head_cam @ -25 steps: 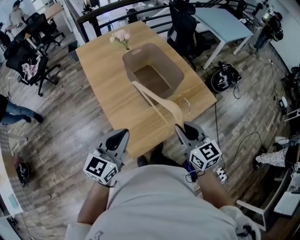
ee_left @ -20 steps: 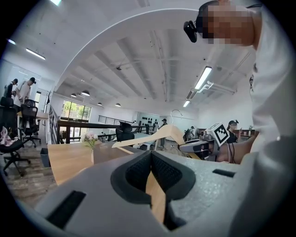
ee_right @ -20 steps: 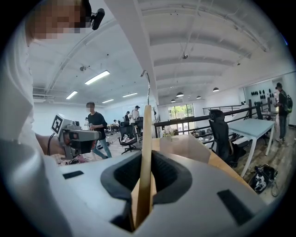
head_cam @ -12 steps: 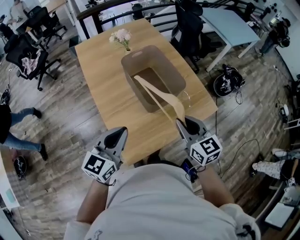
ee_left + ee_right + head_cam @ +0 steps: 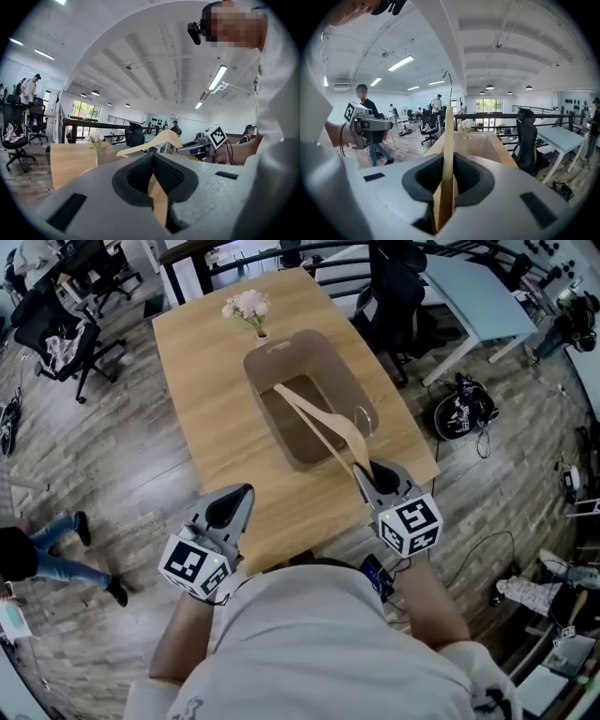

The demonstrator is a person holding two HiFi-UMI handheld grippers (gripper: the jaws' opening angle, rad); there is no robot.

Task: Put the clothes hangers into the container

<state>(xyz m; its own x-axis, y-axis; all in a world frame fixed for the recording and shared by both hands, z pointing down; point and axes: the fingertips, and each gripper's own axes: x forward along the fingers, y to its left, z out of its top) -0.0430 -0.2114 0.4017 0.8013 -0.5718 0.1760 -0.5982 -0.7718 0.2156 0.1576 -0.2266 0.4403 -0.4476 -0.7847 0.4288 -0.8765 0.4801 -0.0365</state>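
Observation:
A wooden clothes hanger with a metal hook slants over the taupe container on the wooden table. Its far arm reaches over the container's inside. My right gripper is shut on the hanger's near end, above the table's front right edge. In the right gripper view the hanger stands edge-on between the pads of the right gripper, with the container ahead. My left gripper hovers at the table's front edge, left of the container, shut and holding nothing. The left gripper view shows the hanger beyond the left gripper.
A small vase of pink flowers stands just behind the container. A black office chair and a light blue table are to the right. A black bag lies on the floor. A person walks at the left.
My right gripper has carried the hanger forward, so its far arm now hangs over the container's inside instead of over its near rim. The left gripper has hardly moved.

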